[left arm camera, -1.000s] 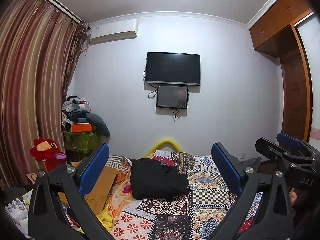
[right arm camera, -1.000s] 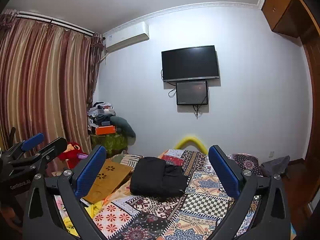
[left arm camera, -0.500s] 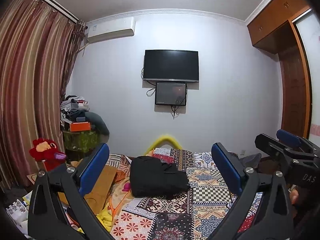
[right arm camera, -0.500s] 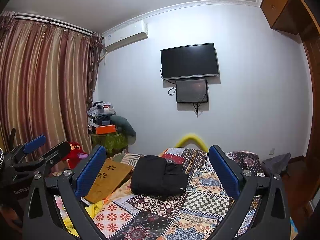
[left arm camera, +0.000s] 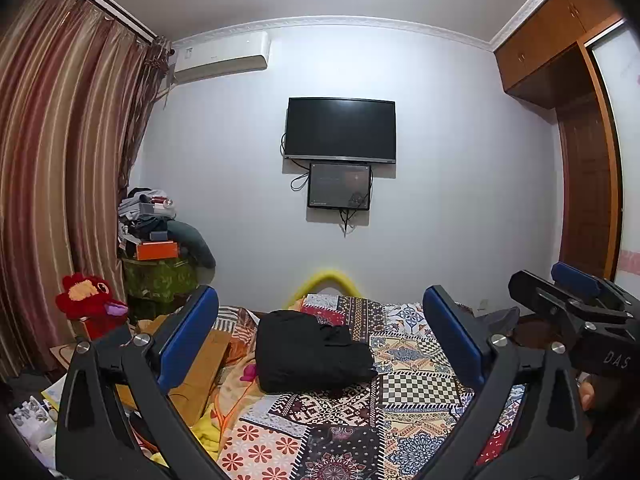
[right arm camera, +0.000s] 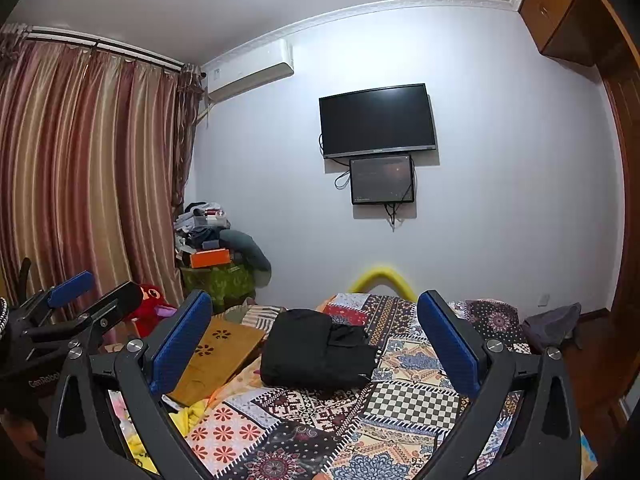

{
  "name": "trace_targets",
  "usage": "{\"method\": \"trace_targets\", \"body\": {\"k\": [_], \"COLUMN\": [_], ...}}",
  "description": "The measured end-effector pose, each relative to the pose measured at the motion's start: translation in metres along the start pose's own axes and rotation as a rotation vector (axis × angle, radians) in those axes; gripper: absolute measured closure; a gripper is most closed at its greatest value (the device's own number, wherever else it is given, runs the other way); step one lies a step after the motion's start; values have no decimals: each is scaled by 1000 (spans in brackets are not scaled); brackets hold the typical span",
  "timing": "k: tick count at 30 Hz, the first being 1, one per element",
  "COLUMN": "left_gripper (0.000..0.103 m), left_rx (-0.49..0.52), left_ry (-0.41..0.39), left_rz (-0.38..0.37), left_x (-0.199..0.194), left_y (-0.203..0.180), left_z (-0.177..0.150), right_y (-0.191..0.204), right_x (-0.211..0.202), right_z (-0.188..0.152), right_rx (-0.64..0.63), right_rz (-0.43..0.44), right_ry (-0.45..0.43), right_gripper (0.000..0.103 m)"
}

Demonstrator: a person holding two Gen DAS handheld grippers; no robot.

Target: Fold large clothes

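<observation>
A black garment (left arm camera: 312, 350) lies folded into a compact bundle on the patchwork bedspread (left arm camera: 416, 392), towards the far end of the bed. It also shows in the right wrist view as a black garment (right arm camera: 320, 354) on the bedspread (right arm camera: 412, 404). My left gripper (left arm camera: 320, 328) is open, held above the near part of the bed, well short of the bundle, with nothing between its blue pads. My right gripper (right arm camera: 314, 326) is open too, likewise empty and apart from the garment. Each gripper appears at the edge of the other's view.
A wooden board (right arm camera: 218, 354) rests at the bed's left side beside yellow cloth (right arm camera: 188, 412). A red plush toy (left arm camera: 86, 300) and a cluttered pile on a green box (left arm camera: 158, 276) stand by the curtains. A grey cloth (right arm camera: 554, 322) lies right, near the wardrobe (left arm camera: 588, 184).
Both views have drifted slightly, so the room sits a little higher in frame. The garment has not moved and both grippers have stayed open.
</observation>
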State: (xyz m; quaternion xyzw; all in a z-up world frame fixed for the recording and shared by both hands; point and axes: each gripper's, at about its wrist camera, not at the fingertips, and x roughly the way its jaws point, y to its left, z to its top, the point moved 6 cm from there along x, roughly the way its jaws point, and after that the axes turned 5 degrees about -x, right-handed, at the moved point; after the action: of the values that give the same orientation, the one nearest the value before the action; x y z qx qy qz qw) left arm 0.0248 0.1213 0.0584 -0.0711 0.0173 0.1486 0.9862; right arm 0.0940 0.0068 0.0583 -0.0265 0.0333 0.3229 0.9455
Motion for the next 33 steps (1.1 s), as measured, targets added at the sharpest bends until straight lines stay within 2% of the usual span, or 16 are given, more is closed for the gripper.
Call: {"method": "trace_targets", "body": {"k": [12,33], "left_gripper": [0,0], "left_rx": [-16,-22], "left_ry": [31,36], "left_rz": [-38,-29], "left_x": [5,7], "left_y": [2,0], "left_z": [-3,-7], "right_y": [-2,-5], "right_x": [1,1], "right_z": [-1,-3], "right_rx": [7,16], "right_rz": [-4,-7], "right_ry": [3,9], "right_gripper": [1,1]}}
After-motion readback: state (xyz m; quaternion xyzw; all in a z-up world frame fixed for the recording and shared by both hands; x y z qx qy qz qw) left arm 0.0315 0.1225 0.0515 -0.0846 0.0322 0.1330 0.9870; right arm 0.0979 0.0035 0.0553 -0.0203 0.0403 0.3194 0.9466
